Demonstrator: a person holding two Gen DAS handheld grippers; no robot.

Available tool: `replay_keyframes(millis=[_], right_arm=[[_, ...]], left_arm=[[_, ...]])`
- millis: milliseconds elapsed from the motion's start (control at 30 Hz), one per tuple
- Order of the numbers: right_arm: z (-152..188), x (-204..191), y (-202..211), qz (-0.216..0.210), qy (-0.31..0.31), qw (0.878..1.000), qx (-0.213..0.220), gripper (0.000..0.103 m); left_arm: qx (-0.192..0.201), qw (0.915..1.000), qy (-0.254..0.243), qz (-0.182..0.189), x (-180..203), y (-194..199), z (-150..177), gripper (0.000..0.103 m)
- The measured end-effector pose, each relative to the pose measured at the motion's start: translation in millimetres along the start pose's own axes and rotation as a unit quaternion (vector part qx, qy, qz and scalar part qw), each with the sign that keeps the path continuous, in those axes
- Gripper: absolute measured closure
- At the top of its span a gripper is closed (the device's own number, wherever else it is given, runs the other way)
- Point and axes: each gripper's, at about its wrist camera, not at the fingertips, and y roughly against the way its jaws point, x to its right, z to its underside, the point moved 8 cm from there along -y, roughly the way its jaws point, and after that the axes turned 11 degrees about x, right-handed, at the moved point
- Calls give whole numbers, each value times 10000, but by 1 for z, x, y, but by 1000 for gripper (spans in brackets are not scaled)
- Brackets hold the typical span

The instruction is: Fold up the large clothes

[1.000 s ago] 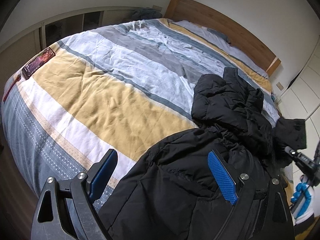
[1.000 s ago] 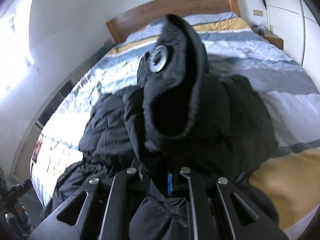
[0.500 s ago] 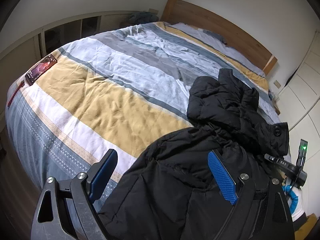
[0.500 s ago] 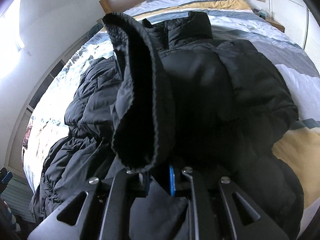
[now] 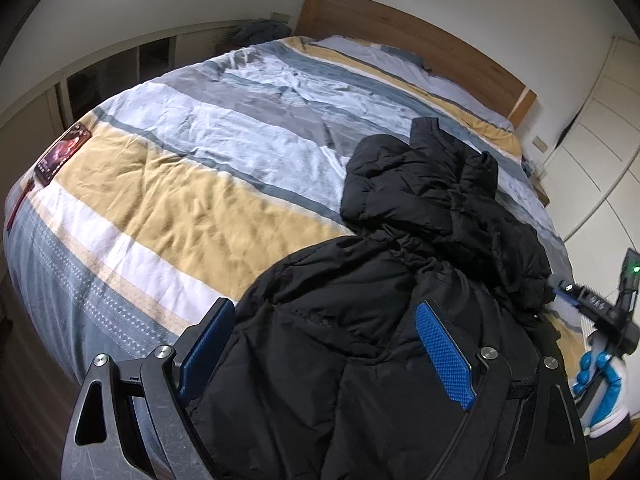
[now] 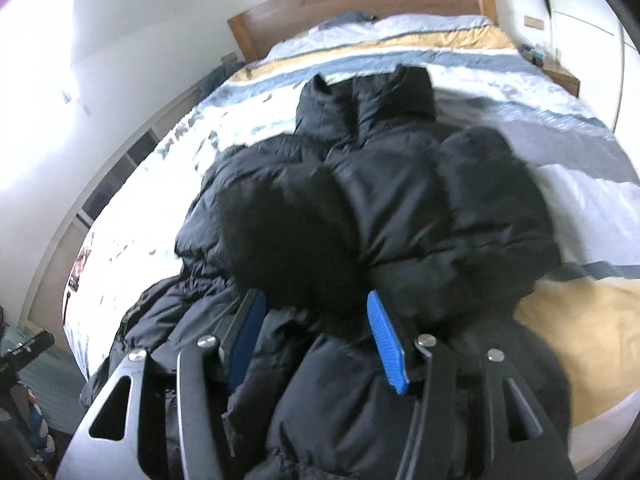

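Observation:
A black puffer jacket lies on the striped bed, collar towards the headboard, its lower part bunched at the near edge. My left gripper is open, its blue pads either side of the jacket's hem, which lies between and under them. In the right wrist view the jacket fills the middle, with a sleeve folded across its front. My right gripper is open just above the jacket, the sleeve end lying loose between its pads. The right gripper also shows in the left wrist view, at the bed's right edge.
The bed has a striped yellow, white and grey duvet and a wooden headboard. A dark red book lies at the bed's left edge. White wardrobe doors stand on the right, low shelving on the left.
My right gripper was shut on the sleeve cuff and carried it down over the jacket's front. Now its jaws have opened and the sleeve lies on the jacket. The left gripper stayed open in place.

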Motion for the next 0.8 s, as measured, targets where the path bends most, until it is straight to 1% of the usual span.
replay_keyframes(millis=[100, 167, 267, 300, 400, 500, 600, 700, 800], right_arm=[[-16, 25, 16, 246, -25, 9996, 152, 51], [-26, 49, 28, 447, -59, 9987, 241, 51], [-37, 83, 40, 719, -118, 9968, 324, 51], [-40, 95, 43, 801, -146, 9961, 347, 51], [-46, 124, 44, 942, -230, 9946, 377, 51], [-51, 144, 34, 1008, -273, 9939, 349, 51], [-56, 152, 15, 975, -284, 9944, 300, 51], [-58, 152, -12, 883, -241, 9956, 211, 51], [-55, 146, -40, 768, -178, 9968, 99, 51]], left_arm=[[-37, 9999, -117, 85, 19, -9, -2, 12], [-81, 9994, -280, 160, 39, -19, -4, 12], [-172, 9978, -543, 341, 75, -36, -6, 12], [-203, 9966, -667, 442, 93, -44, -7, 12], [-218, 9928, -977, 665, 136, -63, -10, 12], [-289, 9868, -1260, 976, 186, -87, -11, 12], [-322, 9797, -1516, 1272, 228, -109, -8, 12], [-372, 9736, -1674, 1509, 261, -133, -4, 12], [-436, 9687, -1794, 1657, 282, -158, 3, 12]])
